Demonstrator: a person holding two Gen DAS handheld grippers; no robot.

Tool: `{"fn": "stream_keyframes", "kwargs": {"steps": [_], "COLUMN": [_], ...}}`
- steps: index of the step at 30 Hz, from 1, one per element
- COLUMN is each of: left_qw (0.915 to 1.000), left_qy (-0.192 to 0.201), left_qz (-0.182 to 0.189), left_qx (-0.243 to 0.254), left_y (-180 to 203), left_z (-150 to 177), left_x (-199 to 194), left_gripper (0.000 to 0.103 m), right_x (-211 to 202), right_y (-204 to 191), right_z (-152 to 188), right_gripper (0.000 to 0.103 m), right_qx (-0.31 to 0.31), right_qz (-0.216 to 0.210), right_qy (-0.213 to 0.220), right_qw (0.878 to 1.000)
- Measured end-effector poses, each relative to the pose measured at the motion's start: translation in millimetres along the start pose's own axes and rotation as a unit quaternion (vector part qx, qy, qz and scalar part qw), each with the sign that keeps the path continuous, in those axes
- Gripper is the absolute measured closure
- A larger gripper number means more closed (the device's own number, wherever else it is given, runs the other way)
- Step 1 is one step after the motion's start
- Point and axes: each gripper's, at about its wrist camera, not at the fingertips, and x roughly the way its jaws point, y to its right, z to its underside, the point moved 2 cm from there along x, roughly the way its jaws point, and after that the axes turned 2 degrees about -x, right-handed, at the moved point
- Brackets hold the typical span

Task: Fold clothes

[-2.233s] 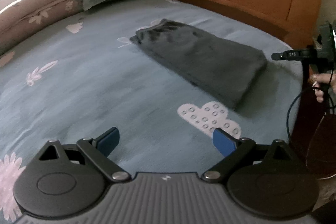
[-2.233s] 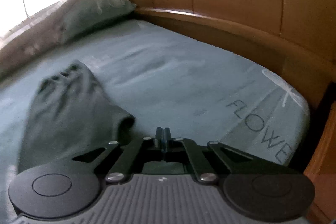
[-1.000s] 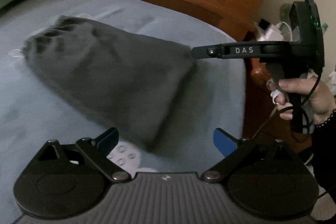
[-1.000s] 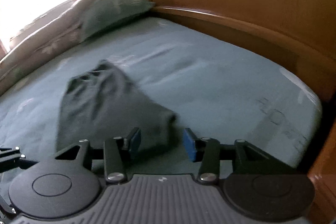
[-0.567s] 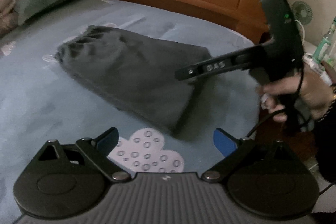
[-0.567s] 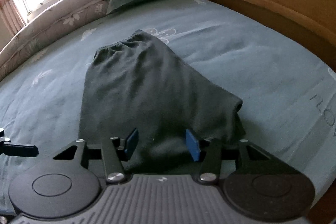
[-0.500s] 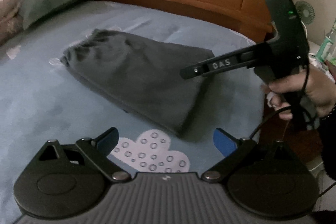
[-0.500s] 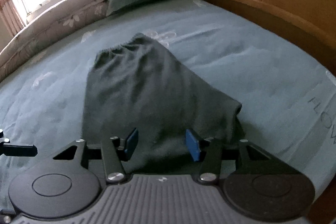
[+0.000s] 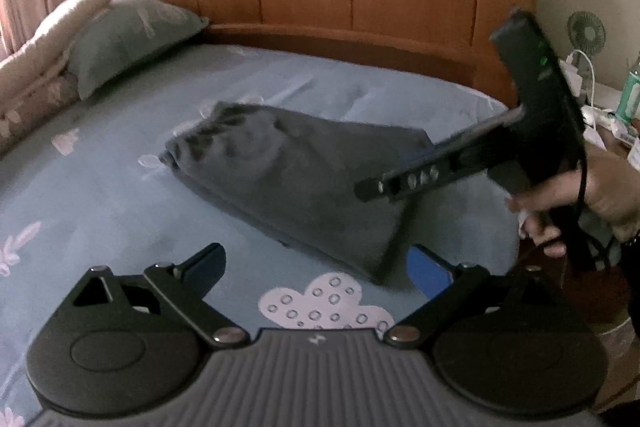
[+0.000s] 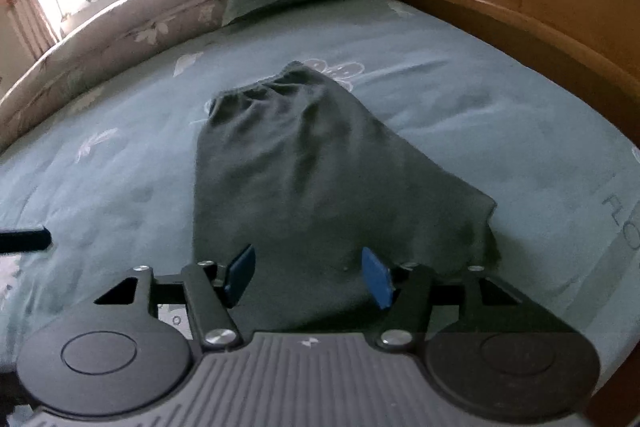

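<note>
The folded dark garment [image 10: 320,187] lies on the bed [image 10: 480,115]. Both the left tool [image 9: 316,263] and the right tool [image 10: 308,275] stand open and empty, the right's jaws having just been opening.

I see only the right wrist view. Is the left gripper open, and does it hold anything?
Observer: The left gripper is open and holds nothing.
Operator: Where is it, relative to the garment?
Observer: The garment has its near corner just ahead of the gripper's right finger.
Operator: What is beside the bed, past the headboard's end?
Observer: A small fan and a green bottle stand there.
</note>
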Motion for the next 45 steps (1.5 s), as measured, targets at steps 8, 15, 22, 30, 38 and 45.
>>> {"fn": "stream_keyframes", "kwargs": {"steps": [8,15,22,30,38,45], "left_qw": [0.9957,0.9981,0.9976,0.9988,0.9989,0.9965], "left_qy": [0.08,0.047,0.046,0.016,0.0,-0.04], "left_qz": [-0.045,0.001,-0.001,-0.006,0.007,0.034], "left_qx": [-0.009,-0.04,-0.051,-0.047,-0.047,-0.066], "left_y": [-12,-33,-45,-67,-84,-90], "left_z": [0,-1,12,29,39,49], "left_x": [-29,-42,-63,-77,-90,-87], "left_gripper": [0.002,0.001,0.001,0.001,0.001,0.001], "right_x": [-8,-45,-74,-91,-100,-113], "right_y": [-13,-38,-70,-115,-151,-166], "right_z": [1,3,22,53,68,70], "right_gripper": [0.018,0.0,0.0,0.0,0.0,0.0], "right_qx": [0.013,0.013,0.042,0.06,0.079,0.095], "right_qz": [0.03,0.069,0.103,0.133,0.153,0.173], "right_qy": [-0.006,0.01,0.002,-0.011,-0.017,0.003], "right_qw": [0.999,0.997,0.994,0.989,0.985,0.98]}}
